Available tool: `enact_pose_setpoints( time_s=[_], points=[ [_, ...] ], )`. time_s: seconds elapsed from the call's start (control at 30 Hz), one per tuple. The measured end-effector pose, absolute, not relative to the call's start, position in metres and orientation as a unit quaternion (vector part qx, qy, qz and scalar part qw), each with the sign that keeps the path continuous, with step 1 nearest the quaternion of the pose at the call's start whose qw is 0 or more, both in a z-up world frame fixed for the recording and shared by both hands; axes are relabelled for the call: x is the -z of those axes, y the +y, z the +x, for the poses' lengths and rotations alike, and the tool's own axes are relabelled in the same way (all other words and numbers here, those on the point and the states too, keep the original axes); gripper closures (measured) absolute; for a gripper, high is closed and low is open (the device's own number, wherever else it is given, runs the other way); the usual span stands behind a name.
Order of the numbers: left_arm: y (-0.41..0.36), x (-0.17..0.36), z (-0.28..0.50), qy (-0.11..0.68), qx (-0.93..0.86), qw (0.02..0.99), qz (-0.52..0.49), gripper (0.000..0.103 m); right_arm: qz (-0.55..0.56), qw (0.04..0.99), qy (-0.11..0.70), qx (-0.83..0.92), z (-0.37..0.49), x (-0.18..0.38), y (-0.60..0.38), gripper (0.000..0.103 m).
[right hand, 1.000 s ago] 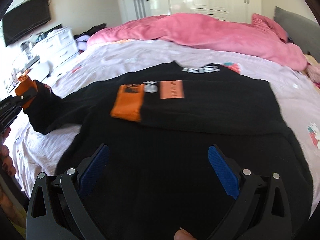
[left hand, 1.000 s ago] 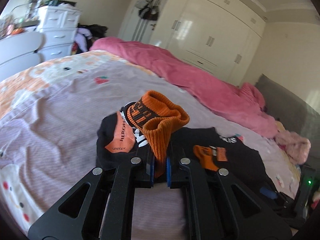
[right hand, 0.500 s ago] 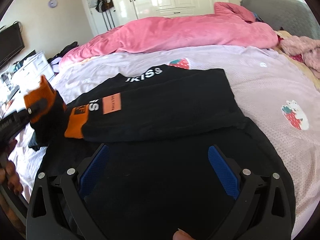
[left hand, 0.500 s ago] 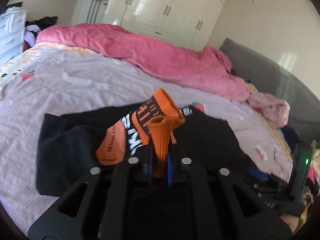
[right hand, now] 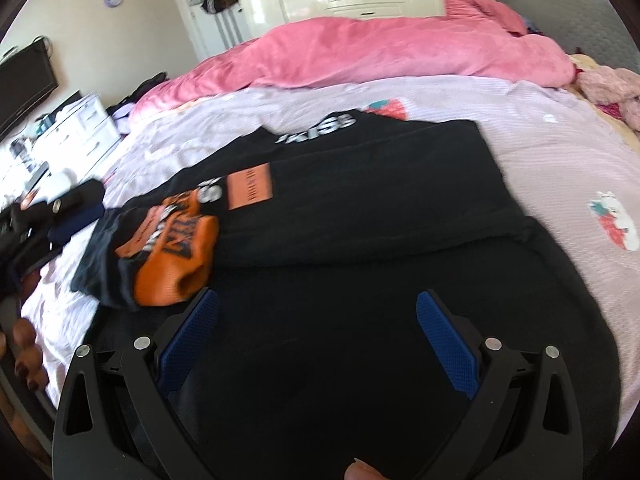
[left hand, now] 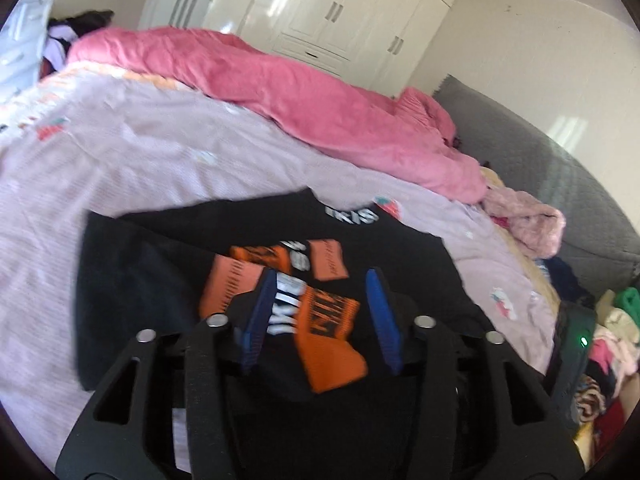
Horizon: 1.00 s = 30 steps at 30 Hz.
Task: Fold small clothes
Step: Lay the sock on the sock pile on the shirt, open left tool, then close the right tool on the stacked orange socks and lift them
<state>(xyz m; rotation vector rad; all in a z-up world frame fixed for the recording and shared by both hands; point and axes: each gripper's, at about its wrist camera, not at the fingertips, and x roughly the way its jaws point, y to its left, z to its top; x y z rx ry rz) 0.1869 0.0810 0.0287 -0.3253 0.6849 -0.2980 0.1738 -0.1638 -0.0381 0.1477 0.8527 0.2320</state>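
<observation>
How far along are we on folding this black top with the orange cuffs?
Done: both sleeves are folded in, and both orange cuffs lie on the black top; the nearer cuff lies loose and bunched.

In hand: nothing. The left gripper is open above that cuff, and the right gripper is open over the hem end.

Left: flatten that cuff, then probably fold the hem up towards the collar print.

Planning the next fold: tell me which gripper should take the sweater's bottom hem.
Right. The right gripper hangs open directly over the near black hem; the left gripper, also open, sits over the orange cuff.
</observation>
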Motion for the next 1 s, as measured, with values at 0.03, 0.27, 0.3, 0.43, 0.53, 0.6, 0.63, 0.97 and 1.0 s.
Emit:
enact_pose_setpoints(
  time_s=[0.03,0.27,0.3,0.43,0.53,0.6,0.63,0.97,1.0],
  points=[
    [0.086,-0.03,0.187,0.331,0.135,0.92,-0.159,0.051,0.073,0.898,0.416,-0.126,0.173,0.038,-0.156,0.004],
    [0.119,-0.039,0.191,0.324,0.065,0.936,-0.119,0.03,0.094,0.865,0.447,-0.208,0.183,0.039,-0.104,0.004],
    [0.125,-0.039,0.191,0.324,0.052,0.938,-0.115,0.029,0.096,0.86,0.454,-0.212,0.186,0.041,-0.098,0.004],
    [0.147,-0.037,0.193,0.328,0.034,0.933,-0.144,0.014,0.115,0.846,0.474,-0.216,0.198,0.047,-0.087,0.004],
    [0.159,-0.036,0.193,0.331,0.007,0.933,-0.142,0.009,0.138,0.836,0.483,-0.221,0.207,0.052,-0.086,0.004],
    [0.167,-0.035,0.192,0.33,-0.01,0.933,-0.144,0.009,0.155,0.831,0.488,-0.218,0.213,0.054,-0.086,0.005],
    [0.171,-0.035,0.192,0.33,-0.012,0.931,-0.152,0.009,0.16,0.83,0.49,-0.214,0.215,0.055,-0.086,0.006],
    [0.191,-0.029,0.193,0.335,-0.02,0.922,-0.191,0.009,0.162,0.836,0.467,-0.238,0.218,0.044,-0.071,0.083],
    [0.191,-0.029,0.193,0.334,-0.021,0.923,-0.191,0.009,0.141,0.843,0.456,-0.247,0.215,0.037,-0.066,0.083]
  ],
)
